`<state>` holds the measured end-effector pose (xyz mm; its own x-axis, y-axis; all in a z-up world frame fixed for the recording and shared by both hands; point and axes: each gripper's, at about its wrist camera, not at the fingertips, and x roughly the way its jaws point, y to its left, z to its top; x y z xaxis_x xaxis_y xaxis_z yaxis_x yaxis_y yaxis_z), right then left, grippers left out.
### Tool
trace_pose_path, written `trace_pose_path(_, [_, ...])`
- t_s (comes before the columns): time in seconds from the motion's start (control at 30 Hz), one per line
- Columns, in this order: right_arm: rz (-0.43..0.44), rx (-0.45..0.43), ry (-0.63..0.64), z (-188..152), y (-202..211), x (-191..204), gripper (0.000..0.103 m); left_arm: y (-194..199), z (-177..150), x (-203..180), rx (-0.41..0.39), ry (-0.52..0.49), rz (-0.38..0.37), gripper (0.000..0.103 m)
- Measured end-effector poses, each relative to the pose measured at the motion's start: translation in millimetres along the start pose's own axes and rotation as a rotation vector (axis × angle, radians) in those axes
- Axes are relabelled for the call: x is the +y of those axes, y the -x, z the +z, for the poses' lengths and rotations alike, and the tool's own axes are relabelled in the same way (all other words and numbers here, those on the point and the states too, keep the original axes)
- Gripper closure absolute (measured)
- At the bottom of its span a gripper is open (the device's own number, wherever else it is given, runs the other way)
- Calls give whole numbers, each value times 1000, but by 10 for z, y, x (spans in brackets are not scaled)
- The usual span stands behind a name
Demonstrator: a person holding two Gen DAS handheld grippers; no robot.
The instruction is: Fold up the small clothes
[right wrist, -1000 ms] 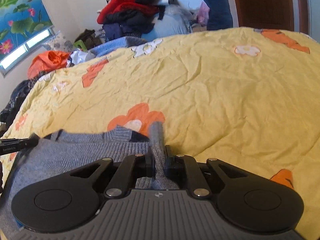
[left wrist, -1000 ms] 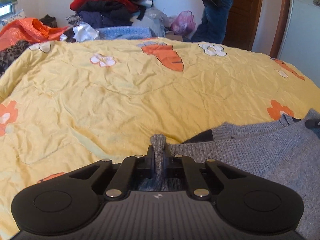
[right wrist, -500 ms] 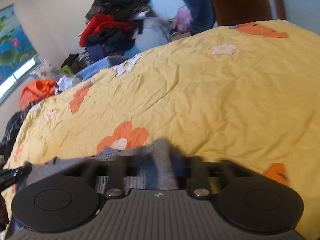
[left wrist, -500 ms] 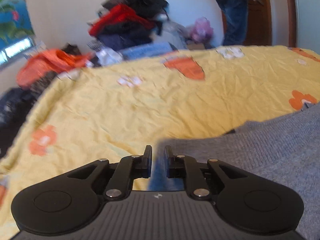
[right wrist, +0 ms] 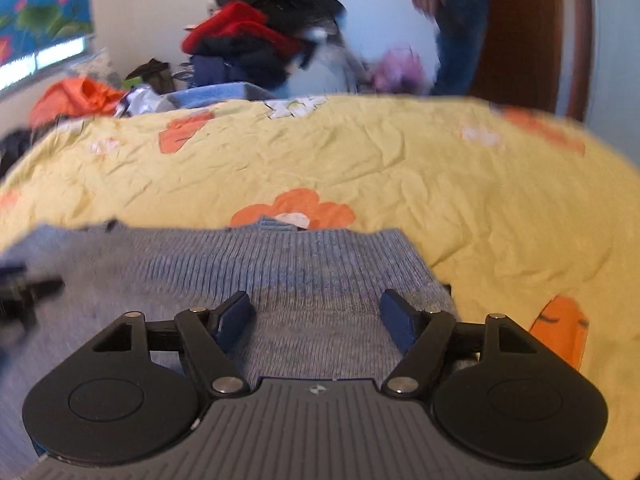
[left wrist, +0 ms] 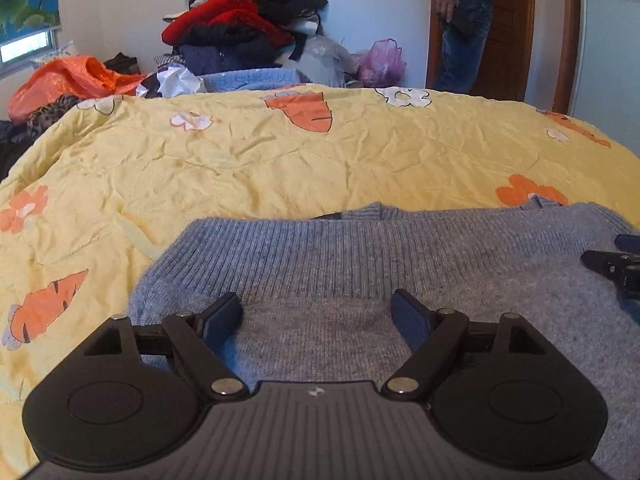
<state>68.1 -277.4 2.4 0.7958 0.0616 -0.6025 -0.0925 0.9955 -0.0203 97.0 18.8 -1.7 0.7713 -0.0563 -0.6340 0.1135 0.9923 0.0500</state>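
Grey knit sweater (left wrist: 400, 264), left wrist view: it lies spread on the yellow quilt (left wrist: 280, 168), its ribbed band folded up toward the collar. Your left gripper (left wrist: 318, 316) sits low over the sweater's near part, angled downward, jaws opening with fabric below but no fold pinched between the pads. Risk, as a judgement: a loose knit loop could catch on a blue pad (left wrist: 224, 316) as you draw back, dragging the ribbed band off the sweater's upper edge and undoing the fold. Lifting clear before pulling away would likely avoid it. The tip of your right gripper (left wrist: 612, 266) shows at the sweater's right side; a careless sweep could bring the two tools together.

Grey knit sweater (right wrist: 280, 268), right wrist view, blurred: your right gripper (right wrist: 316, 314) hangs over the sweater's right corner, tilted downward, jaws opening, nothing clamped. The quilt (right wrist: 460, 200) lies bare just beside that corner. Risk, as a judgement: the corner sits close to the sweater's edge, so a snag there would flip it outward onto the quilt and leave the fold uneven. Your left gripper (right wrist: 24, 288) appears dark and smeared at the sweater's left side; its state cannot be told from this view. A person in jeans (right wrist: 456, 32) stands well beyond the sweater.
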Motion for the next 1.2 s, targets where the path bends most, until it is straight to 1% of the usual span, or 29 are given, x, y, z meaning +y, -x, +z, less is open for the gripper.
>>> trace_pose_path(0.07, [-36, 4, 8, 13, 1, 49, 17, -18, 6, 13, 3, 11, -4, 14])
trace_pose_path(0.13, [-26, 15, -25, 48, -20, -17, 13, -12, 6, 40, 9, 28, -8, 11])
trace_pose_path(0.23, [-33, 20, -10, 72, -26, 16, 11, 21, 23, 25, 19, 19, 11, 10])
trace_pose_path(0.33, [-47, 70, 13, 171, 36, 109, 10, 196, 52, 82, 78, 61, 50, 10])
trace_pose_path(0.37, [-46, 61, 45, 244, 114, 193, 12, 324, 34, 135, 69, 69, 54, 10])
trace_pose_path(0.4, [-15, 3, 80, 317, 237, 292, 12, 443, 20, 192, 45, 75, 53, 10])
trace_pose_path(0.43, [23, -66, 86, 383, 351, 413, 6, 545, 0, 268, 20, 99, 60, 10])
trace_pose_path(0.47, [74, -66, 94, 453, 376, 584, 0, 631, -34, 359, -2, 151, 78, 10])
trace_pose_path(0.5, [153, -11, 151, 511, 334, 817, 0, 679, -84, 460, -9, 215, 89, 10])
trace_pose_path(0.53, [217, 36, 230, 541, 281, 1081, 1, 704, -148, 565, 2, 286, 100, 10])
trace_pose_path(0.57, [261, 55, 326, 529, 260, 1333, 1, 727, -225, 657, 14, 353, 118, 10])
trace_pose_path(0.63, [292, 49, 507, 426, 290, 1673, 1, 786, -391, 819, 71, 466, 175, 10])
trace_pose_path(0.67, [300, 52, 562, 370, 310, 1735, 1, 843, -486, 903, 91, 515, 177, 10])
trace_pose_path(0.7, [304, 48, 588, 304, 337, 1736, 1, 907, -571, 967, 95, 554, 164, 10])
trace_pose_path(0.77, [309, 63, 564, 229, 341, 1614, 1, 1060, -729, 1063, 67, 623, 152, 10])
trace_pose_path(0.87, [341, 86, 460, 213, 326, 1422, 1, 1190, -823, 1088, 50, 687, 136, 10])
trace_pose_path(0.93, [341, 107, 416, 301, 355, 1489, 1, 1261, -866, 1073, 54, 728, 116, 10])
trace_pose_path(0.97, [380, 102, 424, 327, 417, 1609, 1, 1287, -885, 1060, 54, 732, 110, 10])
trace_pose_path(1.03, [498, 74, 533, 522, 513, 1938, 2, 1307, -920, 1031, 50, 710, 117, 10])
trace_pose_path(1.07, [512, 60, 596, 696, 559, 2075, 2, 1308, -916, 1010, 56, 685, 121, 10])
trace_pose_path(1.13, [488, 32, 705, 1078, 672, 2143, 2, 1320, -903, 1011, 89, 666, 124, 10])
trace_pose_path(1.17, [453, 18, 750, 1268, 722, 2055, 1, 1340, -923, 1037, 90, 674, 104, 10])
trace_pose_path(1.2, [398, 12, 769, 1443, 753, 1886, 1, 1363, -954, 1070, 81, 693, 93, 10])
